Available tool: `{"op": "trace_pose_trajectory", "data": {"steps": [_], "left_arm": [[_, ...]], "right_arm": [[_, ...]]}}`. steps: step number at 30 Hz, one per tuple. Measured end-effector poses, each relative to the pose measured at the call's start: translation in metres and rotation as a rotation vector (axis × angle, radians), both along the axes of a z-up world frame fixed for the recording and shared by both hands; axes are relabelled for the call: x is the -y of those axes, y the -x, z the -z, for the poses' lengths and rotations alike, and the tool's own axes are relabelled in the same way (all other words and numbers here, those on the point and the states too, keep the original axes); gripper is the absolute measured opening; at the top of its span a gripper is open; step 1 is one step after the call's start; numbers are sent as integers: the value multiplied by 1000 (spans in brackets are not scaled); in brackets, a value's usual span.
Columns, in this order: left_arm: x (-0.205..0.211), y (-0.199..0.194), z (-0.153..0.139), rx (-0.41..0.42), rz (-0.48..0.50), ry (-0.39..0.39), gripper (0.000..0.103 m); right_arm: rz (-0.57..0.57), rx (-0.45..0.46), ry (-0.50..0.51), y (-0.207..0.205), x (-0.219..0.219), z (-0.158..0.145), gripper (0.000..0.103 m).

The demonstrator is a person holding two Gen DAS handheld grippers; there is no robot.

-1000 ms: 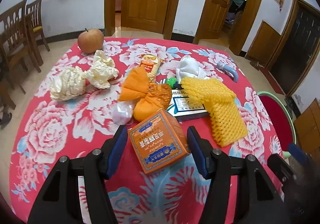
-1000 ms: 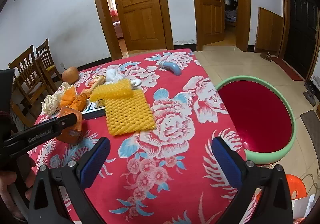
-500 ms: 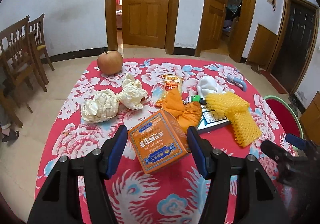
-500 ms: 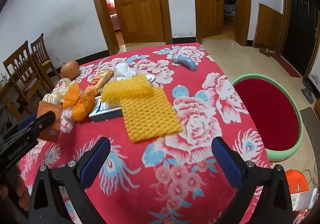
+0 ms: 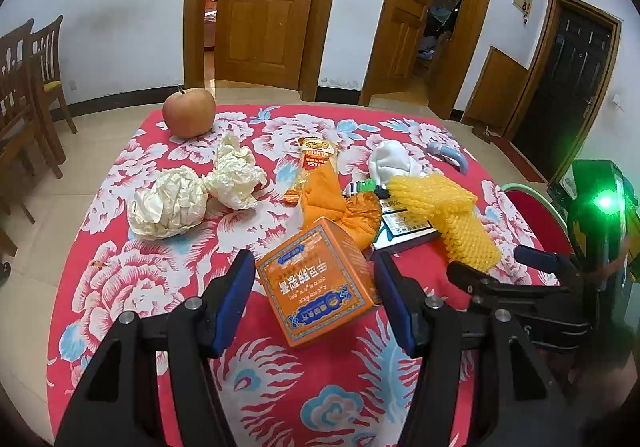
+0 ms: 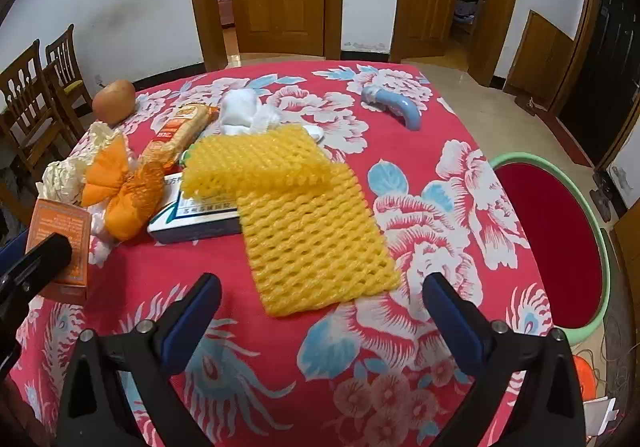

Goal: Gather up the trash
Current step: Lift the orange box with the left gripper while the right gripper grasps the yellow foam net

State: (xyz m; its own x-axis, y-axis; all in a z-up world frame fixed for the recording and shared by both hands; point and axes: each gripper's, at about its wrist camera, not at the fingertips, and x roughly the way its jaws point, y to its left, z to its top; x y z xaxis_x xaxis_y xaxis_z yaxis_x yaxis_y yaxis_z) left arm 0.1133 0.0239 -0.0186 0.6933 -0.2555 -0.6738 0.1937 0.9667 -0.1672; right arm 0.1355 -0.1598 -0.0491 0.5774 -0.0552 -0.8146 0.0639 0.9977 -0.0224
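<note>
Left claw [image 5: 316, 289]: gripping the orange box [image 5: 318, 283] by its two side faces, in the lower middle of the left wrist view; the box is sitting tilted between the pads and looks raised off the counter [image 5: 120, 287], probably so it can be carried clear of the other litter.
Right claw [image 6: 322, 311]: standing wide with nothing between the pads, its jaws having just been closing a little; it is hanging at the bottom of the right wrist view, just below the near edge of the yellow foam net [image 6: 316, 231], likely lining up to take it.
Foam net: lying flat on the counter in the centre of that view, its far end folded over and resting on a flat white box [image 6: 200, 215].
Other trash: crumpled paper balls [image 5: 168, 205] at centre left and a snack wrapper [image 5: 314, 163] at upper centre are waiting on the cloth.
Apple [image 5: 188, 113]: sitting apart at upper left, seemingly not trash.
Bin [image 6: 560, 247]: the red, green-rimmed tub is standing beside the counter at the right edge, within easy reach for dropping.
</note>
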Motion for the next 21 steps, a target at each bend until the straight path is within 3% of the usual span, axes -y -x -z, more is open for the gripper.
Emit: {"op": "trace_pose_trajectory", "data": {"steps": [1,3,4,6,9,21], "left_arm": [[0,0,0,1,-4,2,62],[-2,2,-2,5,-11,2,62],[-2,4,-4,11,-15,1,62],[-1,8,-7,18,-25,-2,62],[1,14,-12,19,-28,3,62],[20,45,-36,42,9,27,62]], "right_arm": [[0,-4,-4,-1,2,1,90],[-12,-22,-36,-3,6,5,64],[-9,-21,-37,-3,8,5,61],[-24,-3,-53,2,11,1,31],[-42,3,-123,11,17,-4,20],[-130,106,-140,71,23,-48,18]]}}
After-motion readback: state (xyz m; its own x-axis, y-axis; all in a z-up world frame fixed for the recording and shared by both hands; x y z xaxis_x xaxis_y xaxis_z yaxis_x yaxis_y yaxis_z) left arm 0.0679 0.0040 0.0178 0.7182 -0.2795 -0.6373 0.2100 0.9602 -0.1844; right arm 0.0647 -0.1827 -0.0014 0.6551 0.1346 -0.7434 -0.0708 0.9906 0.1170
